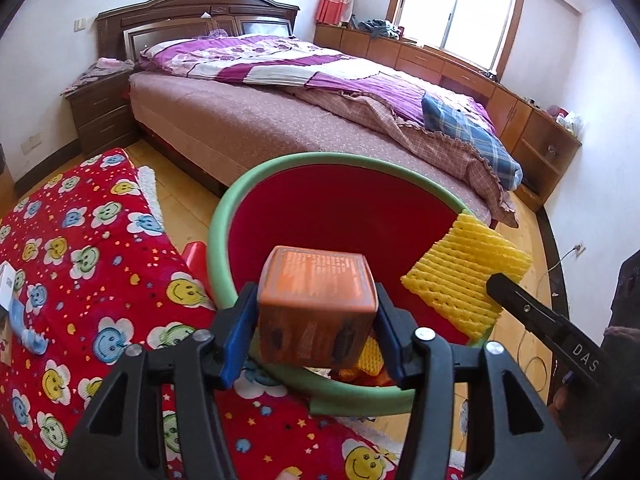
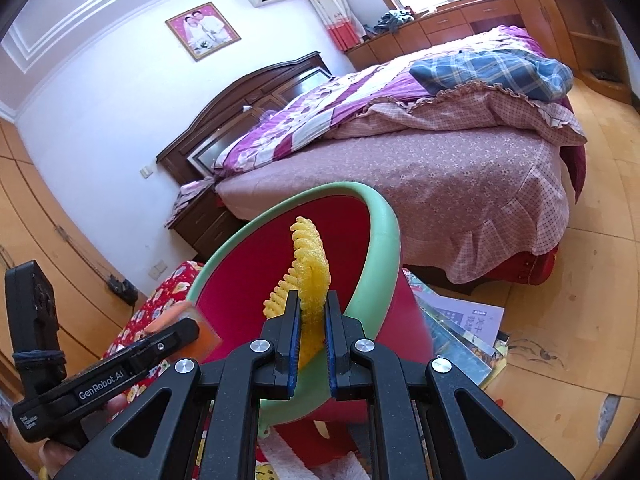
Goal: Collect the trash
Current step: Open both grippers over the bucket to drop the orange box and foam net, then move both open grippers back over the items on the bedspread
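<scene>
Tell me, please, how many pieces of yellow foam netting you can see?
2: one yellow foam net clamped in the right gripper over the bin; another piece already inside it. More may be hidden.

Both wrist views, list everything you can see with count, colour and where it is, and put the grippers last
Bin: one, red with green rim, on the floor before the bed.
Box: one, orange, between the left gripper's jaws over the bin.
Foam net: one, yellow, pinched in the right gripper at the bin's rim.
More trash: yellow and orange bits inside the bin, count unclear.
Blanket: one, red with smiley flowers, left of the bin.
Bed: one, dark wood headboard, purple quilt.
Plaid cloth: one, blue, on the bed.
Booklets: a few, on the floor right of the bin.
Left gripper: black, blue pads.
Right gripper: black, shut.
</scene>
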A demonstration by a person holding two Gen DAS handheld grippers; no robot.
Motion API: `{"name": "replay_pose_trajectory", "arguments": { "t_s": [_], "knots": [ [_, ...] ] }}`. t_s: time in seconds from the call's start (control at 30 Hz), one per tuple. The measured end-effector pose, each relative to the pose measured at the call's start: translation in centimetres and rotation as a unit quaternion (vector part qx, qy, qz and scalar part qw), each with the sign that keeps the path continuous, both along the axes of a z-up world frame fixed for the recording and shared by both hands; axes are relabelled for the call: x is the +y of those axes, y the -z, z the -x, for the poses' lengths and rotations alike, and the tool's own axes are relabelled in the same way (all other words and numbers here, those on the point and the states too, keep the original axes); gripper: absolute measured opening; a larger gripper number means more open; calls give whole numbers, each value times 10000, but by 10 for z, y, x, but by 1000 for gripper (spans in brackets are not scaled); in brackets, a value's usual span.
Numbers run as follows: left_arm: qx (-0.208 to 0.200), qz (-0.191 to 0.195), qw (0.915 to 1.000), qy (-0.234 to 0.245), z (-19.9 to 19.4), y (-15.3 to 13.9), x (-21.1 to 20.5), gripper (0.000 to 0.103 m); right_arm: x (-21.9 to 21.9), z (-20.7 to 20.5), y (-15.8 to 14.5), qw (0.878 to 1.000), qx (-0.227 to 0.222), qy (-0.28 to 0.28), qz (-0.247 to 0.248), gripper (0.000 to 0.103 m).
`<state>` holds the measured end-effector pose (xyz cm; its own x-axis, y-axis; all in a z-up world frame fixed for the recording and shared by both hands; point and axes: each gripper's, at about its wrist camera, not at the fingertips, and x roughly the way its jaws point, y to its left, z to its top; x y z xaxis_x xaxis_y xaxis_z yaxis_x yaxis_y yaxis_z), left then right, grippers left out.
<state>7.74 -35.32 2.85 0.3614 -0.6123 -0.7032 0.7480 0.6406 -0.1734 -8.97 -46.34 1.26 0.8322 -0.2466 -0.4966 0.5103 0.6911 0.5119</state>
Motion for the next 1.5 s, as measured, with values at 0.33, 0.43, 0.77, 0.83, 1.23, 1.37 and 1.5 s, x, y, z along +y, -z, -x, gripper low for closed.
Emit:
{"name": "replay_pose_trajectory", "arguments": {
  "t_s": [0.33, 0.43, 0.77, 0.83, 1.23, 1.37, 1.5],
  "knots": [
    [53, 168, 9996, -216, -3, -7, 17, 61, 1, -5, 0, 10000, 68, -45, 31, 12],
    [71, 211, 9993, -291, -3, -11, 26, 61, 2, -7, 1, 9999, 58, -83, 7, 18],
    [119, 351, 9976, -591, -1, -21, 59, 61, 11, -9, -4, 9997, 82, -202, 83, 36],
    [130, 363, 9970, -678, -1, -23, 68, 61, 14, -9, -5, 9997, 77, -223, 109, 36],
    [103, 444, 9913, -1232, -7, -30, 122, 61, 39, -14, -22, 9987, 29, -429, 287, 37],
    [84, 474, 9891, -1395, -9, -32, 138, 61, 48, -18, -25, 9980, 37, -531, 343, 37],
    [34, 450, 9864, -1583, -11, -33, 155, 61, 56, -22, -26, 9974, 76, -631, 346, 37]
  ]
}}
